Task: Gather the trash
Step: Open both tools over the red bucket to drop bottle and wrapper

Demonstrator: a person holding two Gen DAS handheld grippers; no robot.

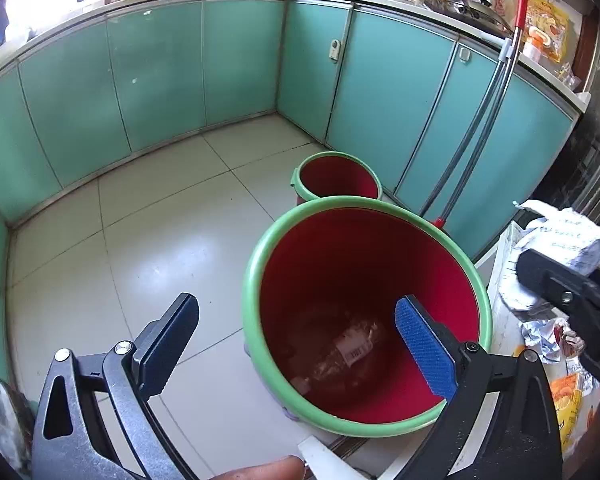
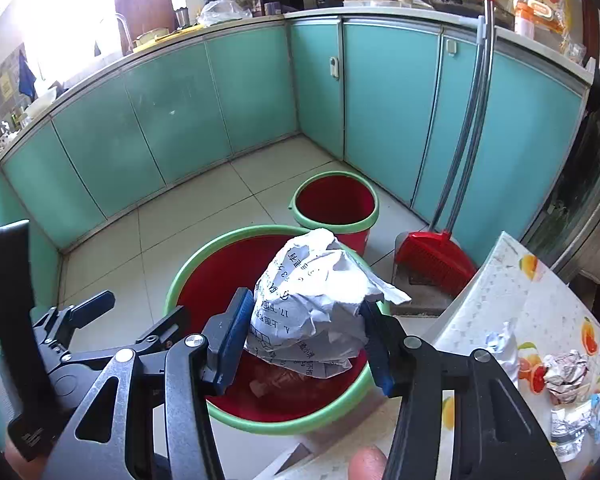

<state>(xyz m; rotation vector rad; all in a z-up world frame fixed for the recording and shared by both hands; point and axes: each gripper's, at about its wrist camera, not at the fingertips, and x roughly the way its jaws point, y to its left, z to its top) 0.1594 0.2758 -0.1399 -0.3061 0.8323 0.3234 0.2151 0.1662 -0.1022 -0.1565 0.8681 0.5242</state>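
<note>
Kitchen floor: red bin (image 1: 380,248) holds wrapper (image 1: 350,354); right fingers (image 2: 234,338) pinch crumpled paper (image 2: 316,308); left fingers (image 1: 426,346) spread.

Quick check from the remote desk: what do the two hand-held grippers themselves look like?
Both share one build: the left hand-held gripper and right hand-held gripper have black and grey metal linkage arms with silver pivot bolts, triangular cutouts, and flat black fingers faced with ribbed blue pads. No cables or sleeves show.

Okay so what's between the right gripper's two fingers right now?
A crumpled paper ball, printed with text, is pinched by the right gripper above the big red bin. That shows in the right wrist view.
</note>
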